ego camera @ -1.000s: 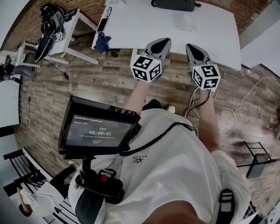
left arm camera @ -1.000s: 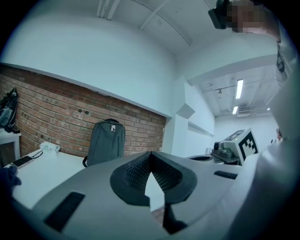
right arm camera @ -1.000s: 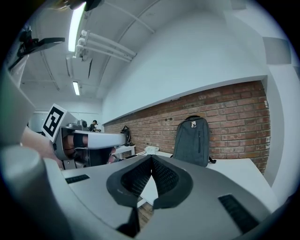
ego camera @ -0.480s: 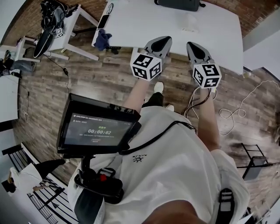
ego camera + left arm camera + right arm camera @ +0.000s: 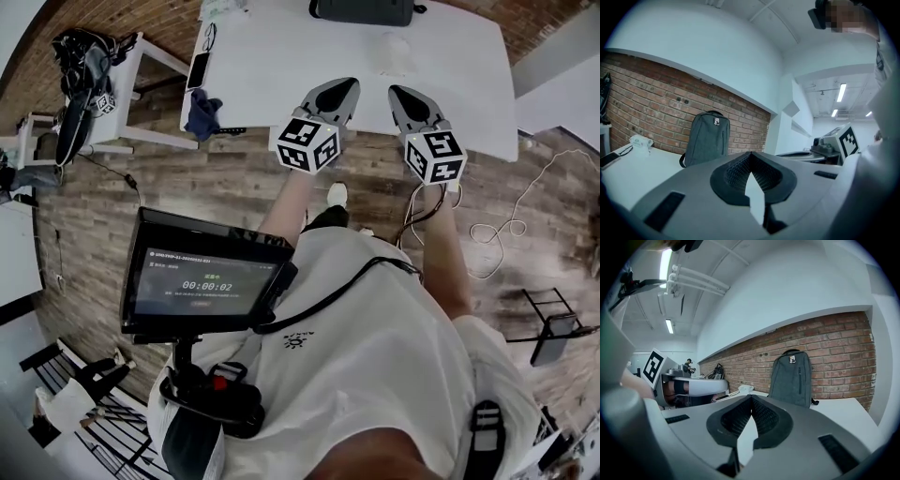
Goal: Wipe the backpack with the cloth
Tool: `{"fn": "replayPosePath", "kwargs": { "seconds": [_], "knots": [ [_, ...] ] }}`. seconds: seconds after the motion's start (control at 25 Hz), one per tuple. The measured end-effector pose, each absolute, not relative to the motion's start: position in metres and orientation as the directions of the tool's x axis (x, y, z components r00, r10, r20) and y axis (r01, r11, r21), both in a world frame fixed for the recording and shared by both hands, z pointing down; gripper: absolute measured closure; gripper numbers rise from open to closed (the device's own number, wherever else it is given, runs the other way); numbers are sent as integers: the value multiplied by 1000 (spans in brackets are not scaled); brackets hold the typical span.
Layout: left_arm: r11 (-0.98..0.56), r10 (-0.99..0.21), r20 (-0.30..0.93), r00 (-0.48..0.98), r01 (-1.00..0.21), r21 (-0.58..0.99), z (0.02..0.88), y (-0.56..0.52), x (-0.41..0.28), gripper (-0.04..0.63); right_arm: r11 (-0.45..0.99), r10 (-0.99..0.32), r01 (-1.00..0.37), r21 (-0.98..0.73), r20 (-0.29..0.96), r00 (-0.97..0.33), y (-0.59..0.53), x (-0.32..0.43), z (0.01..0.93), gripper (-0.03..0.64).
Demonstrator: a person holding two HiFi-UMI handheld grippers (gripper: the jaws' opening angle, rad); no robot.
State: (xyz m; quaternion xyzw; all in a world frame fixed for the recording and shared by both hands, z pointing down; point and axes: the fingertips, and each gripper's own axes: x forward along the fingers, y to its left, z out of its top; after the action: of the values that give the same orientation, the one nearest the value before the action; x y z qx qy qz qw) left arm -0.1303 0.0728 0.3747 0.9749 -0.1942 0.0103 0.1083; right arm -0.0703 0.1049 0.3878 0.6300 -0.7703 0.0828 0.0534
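A grey backpack [image 5: 364, 9] stands upright against the brick wall at the far edge of the white table [image 5: 281, 56]. It shows ahead in the left gripper view [image 5: 708, 138] and the right gripper view [image 5: 791, 378]. A faint pale patch [image 5: 396, 52], perhaps a white cloth, lies on the table in front of it. A dark blue cloth [image 5: 202, 112] hangs by the table's left corner. My left gripper [image 5: 347, 86] [image 5: 750, 153] and right gripper [image 5: 396, 92] [image 5: 751, 397] are side by side over the table's near edge, both shut and empty.
A phone [image 5: 197, 67], glasses [image 5: 208, 36] and a crumpled white thing [image 5: 640, 140] sit at the table's left end. A small side table with black gear [image 5: 84, 70] stands to the left. White cables [image 5: 497, 239] trail on the wooden floor to the right.
Both grippers have moved forward together; their tips now reach over the table's near edge. The table and backpack sit closer in view. Both stay shut.
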Motion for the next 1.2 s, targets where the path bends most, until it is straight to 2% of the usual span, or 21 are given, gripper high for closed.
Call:
{"fn": "replayPosePath", "kwargs": {
  "seconds": [0.28, 0.6, 0.8, 1.2],
  "knots": [
    [-922, -303, 64, 951, -310, 230, 389, -22, -105, 595, 107, -966, -991, -84, 228, -124, 12, -49, 402, 614],
    [-947, -246, 50, 968, -251, 201, 381, -14, -87, 594, 42, -976, -996, -74, 211, -57, 22, -34, 396, 614],
    [-947, -226, 57, 972, -233, 220, 386, -28, -71, 595, 15, -969, -996, -84, 245, -36, 12, -17, 408, 614],
    [-914, -296, 95, 950, -311, 260, 413, -104, -30, 595, 78, -937, -990, -119, 329, -114, -57, 30, 451, 614]
  ]
}}
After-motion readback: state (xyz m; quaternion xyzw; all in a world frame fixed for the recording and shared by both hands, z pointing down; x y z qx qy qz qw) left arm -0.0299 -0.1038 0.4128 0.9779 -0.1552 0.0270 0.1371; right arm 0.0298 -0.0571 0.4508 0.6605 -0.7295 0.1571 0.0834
